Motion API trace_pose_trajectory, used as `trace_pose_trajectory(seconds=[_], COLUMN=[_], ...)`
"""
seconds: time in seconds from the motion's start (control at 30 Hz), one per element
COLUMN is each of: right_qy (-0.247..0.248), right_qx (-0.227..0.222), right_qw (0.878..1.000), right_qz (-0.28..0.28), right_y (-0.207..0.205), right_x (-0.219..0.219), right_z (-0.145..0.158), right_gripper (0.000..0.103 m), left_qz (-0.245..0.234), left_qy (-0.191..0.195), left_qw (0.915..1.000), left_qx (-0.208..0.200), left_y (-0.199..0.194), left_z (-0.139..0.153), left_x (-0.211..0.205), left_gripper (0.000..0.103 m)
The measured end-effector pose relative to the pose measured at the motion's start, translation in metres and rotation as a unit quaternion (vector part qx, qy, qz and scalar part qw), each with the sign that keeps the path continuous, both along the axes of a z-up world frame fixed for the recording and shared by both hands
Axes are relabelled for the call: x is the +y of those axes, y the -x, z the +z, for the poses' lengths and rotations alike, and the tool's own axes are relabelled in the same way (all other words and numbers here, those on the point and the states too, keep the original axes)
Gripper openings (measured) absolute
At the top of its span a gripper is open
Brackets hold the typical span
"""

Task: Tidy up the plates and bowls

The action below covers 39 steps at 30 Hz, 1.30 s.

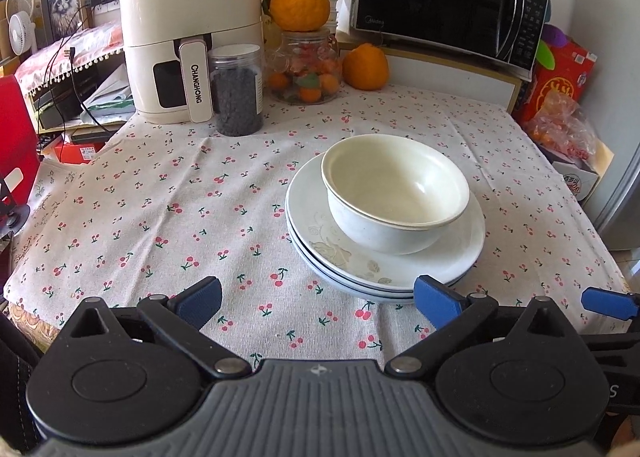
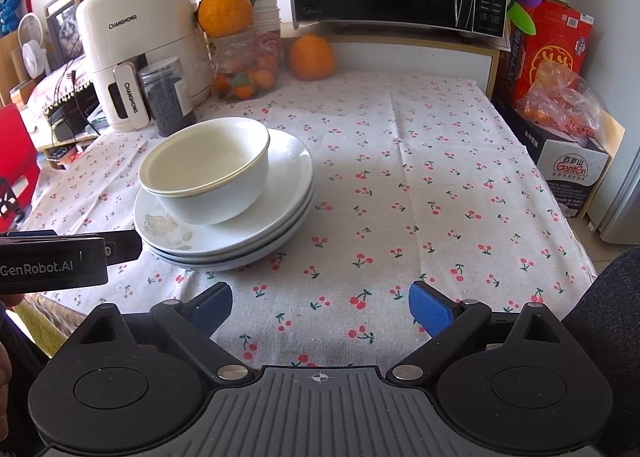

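Bowls [image 1: 396,193] nested, stacked on plates [image 1: 384,257] on table [image 1: 160,197]. Left tongs [image 1: 316,305] and right tongs [image 2: 318,307] held apart, nothing gripped.

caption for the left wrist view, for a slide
Open left gripper before nested bowls on stacked plates, cherry-print tablecloth.

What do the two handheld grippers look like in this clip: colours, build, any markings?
Both match: the left gripper and right gripper have blue ribbed pads on black linkage arms with silver pivot pins, round black housings and a grey ribbed centre plate. The left one's side reads GenRobot.AI. A dark sleeve shows at right.
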State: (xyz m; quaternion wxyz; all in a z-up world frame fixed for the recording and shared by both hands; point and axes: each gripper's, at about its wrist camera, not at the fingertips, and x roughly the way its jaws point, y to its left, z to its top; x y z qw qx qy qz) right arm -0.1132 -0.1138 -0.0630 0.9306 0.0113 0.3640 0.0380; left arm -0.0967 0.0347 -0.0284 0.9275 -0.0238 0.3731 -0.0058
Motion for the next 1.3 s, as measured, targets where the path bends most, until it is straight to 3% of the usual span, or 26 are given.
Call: trace_pose_trajectory(seconds=[0.27, 1.3], right_qy=[0.001, 0.014], right_qx=[0.002, 0.001], right_qw=[1.0, 1.0], right_qz=[-0.001, 0.01], right_y=[-0.0022, -0.0021], right_x=[0.0001, 0.004], right_z=[-0.0015, -0.0038], right_gripper=[0.097, 0.097], left_qz=[-0.005, -0.026], left_qy=[0.002, -0.002], left_qw=[0.9998, 0.9995], left_qx=[0.017, 0.018], left_y=[-0.0048, -0.0045], left_z=[-0.0039, -0.0036], left_x=[-0.0007, -0.0072], left_gripper=[0.102, 0.103])
